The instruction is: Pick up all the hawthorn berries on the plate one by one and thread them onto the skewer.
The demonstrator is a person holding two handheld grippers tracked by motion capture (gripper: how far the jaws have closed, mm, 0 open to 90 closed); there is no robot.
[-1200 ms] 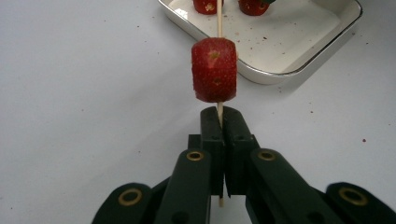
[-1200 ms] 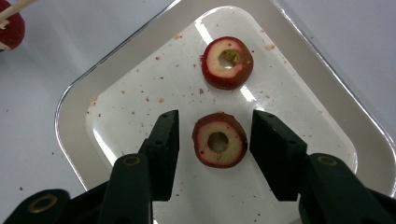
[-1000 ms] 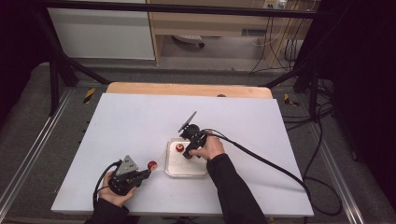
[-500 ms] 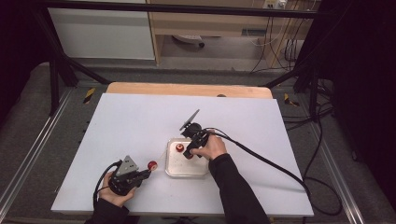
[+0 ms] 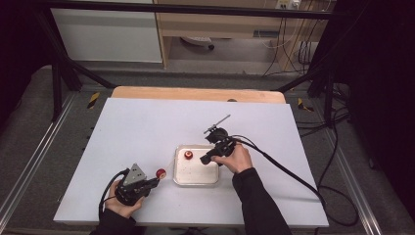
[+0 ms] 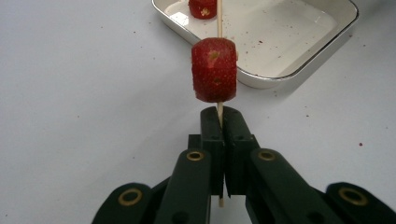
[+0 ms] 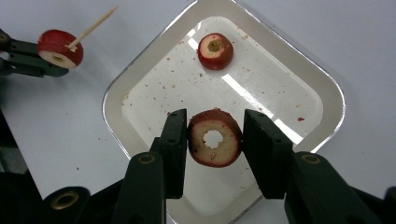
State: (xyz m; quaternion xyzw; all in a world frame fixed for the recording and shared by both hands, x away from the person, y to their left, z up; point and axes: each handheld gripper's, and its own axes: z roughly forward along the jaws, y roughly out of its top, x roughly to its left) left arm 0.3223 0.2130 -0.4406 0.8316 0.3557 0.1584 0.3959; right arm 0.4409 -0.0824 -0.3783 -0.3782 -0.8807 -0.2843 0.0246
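My left gripper [image 5: 154,178] [image 6: 219,114] is shut on a thin wooden skewer [image 6: 218,18] with a red strawberry piece [image 5: 160,173] [image 6: 215,70] threaded on it just past the jaw tips, left of the metal tray [image 5: 195,183] [image 7: 116,93]. Over the tray, my right gripper [image 5: 206,159] [image 7: 215,114] points down, its jaws against both sides of a cored strawberry slice [image 7: 215,158]. A second slice [image 5: 187,155] [image 7: 215,51] lies in the tray's far left corner. The right gripper view also has the skewered piece [image 7: 60,49] at its top left.
The white table top [image 5: 147,127] has free room on all sides of the tray. A wooden board edge [image 5: 195,93] runs along the back. The right gripper's black cable [image 5: 293,176] trails off to the right. Red specks dot the tray floor.
The right hand has shifted slightly right and toward the near side over the tray. The left gripper with its skewer has stayed where it was.
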